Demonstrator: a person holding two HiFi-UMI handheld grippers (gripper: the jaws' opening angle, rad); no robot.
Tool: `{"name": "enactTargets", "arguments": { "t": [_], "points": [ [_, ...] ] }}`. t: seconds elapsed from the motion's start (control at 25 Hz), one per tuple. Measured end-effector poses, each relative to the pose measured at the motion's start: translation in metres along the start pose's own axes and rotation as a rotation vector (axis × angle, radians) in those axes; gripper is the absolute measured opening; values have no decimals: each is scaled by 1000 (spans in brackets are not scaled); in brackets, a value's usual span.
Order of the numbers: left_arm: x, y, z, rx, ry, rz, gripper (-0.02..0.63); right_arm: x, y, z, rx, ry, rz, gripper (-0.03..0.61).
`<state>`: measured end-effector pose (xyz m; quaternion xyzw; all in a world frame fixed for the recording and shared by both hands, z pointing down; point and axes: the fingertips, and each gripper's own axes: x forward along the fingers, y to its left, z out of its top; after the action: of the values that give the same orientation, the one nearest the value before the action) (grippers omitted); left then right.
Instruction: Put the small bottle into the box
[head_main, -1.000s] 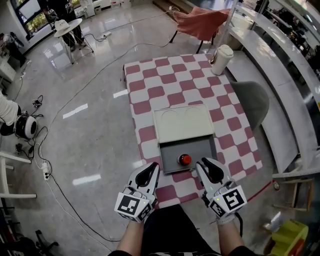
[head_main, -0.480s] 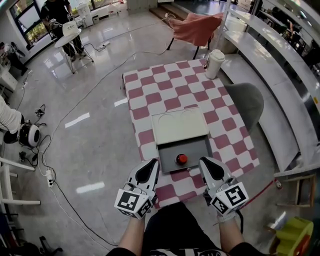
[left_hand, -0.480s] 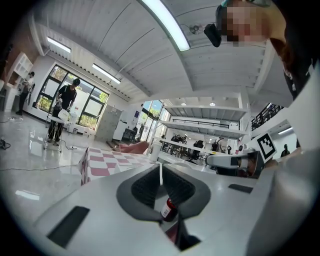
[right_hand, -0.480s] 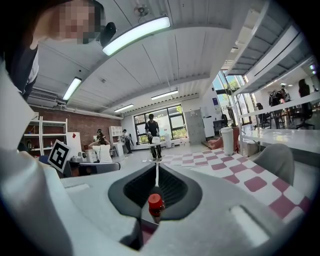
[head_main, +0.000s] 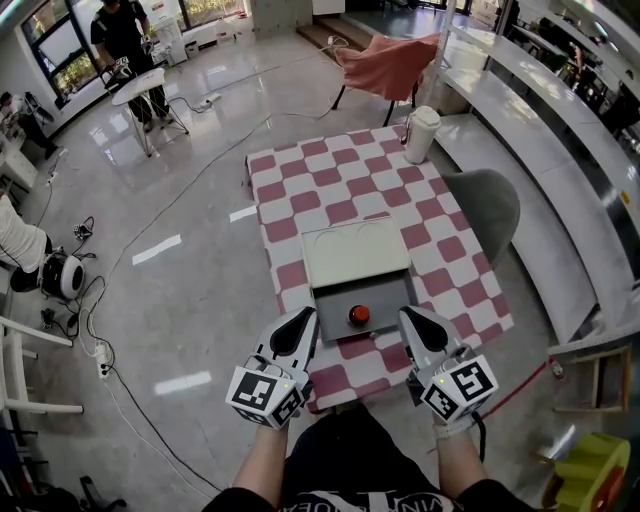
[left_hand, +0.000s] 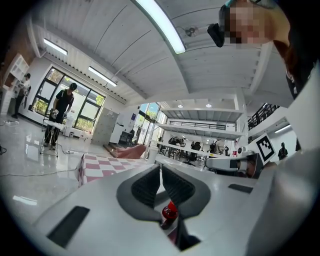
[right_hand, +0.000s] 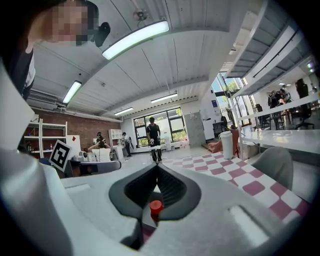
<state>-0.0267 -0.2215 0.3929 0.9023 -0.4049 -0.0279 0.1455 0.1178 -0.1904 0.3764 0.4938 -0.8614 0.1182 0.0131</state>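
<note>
A small red bottle (head_main: 358, 315) stands in the grey open box (head_main: 385, 295), whose cream lid (head_main: 355, 253) lies flat behind it on the red-and-white checkered table. My left gripper (head_main: 303, 322) hovers at the box's front left corner, shut and holding nothing. At the front right corner my right gripper (head_main: 411, 320) is also shut and empty. Both point toward the box. The left gripper view shows the bottle (left_hand: 169, 212) below the meeting jaws of the left gripper (left_hand: 161, 167). The right gripper view shows the bottle (right_hand: 155, 208) under the closed jaws of the right gripper (right_hand: 158, 167).
A white lidded cup (head_main: 420, 134) stands at the table's far right corner. A grey chair (head_main: 485, 210) is at the table's right, a chair draped in pink cloth (head_main: 385, 62) beyond it. Cables cross the floor on the left. A person (head_main: 125, 35) stands by a small round table far back.
The right gripper's jaws have come together with nothing in them. The table and box sit slightly farther up the head view. Both grippers stay at the box's front corners.
</note>
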Motion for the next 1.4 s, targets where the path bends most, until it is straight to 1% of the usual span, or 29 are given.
{"name": "enactTargets", "arguments": {
  "t": [0.44,0.6,0.68,0.8,1.08,1.28,1.4],
  "points": [
    [-4,-11,25,32,-28,-22,23,-4,11,17,-18,-23,6,6],
    [-6,-23,32,22,-57,-70,23,-8,15,22,-27,-33,11,6],
    [-6,-27,33,30,-59,-80,23,-10,18,24,-29,-40,16,6],
    [-7,-29,33,46,-46,-75,23,-11,21,27,-27,-49,22,6],
    [-9,-29,34,45,-25,-56,21,-14,25,31,-28,-62,30,6],
    [-9,-26,37,61,-10,-33,21,-11,29,37,-48,-72,45,6],
    [-8,-24,40,59,-17,-28,21,-11,29,40,-57,-78,43,6]
  ]
}}
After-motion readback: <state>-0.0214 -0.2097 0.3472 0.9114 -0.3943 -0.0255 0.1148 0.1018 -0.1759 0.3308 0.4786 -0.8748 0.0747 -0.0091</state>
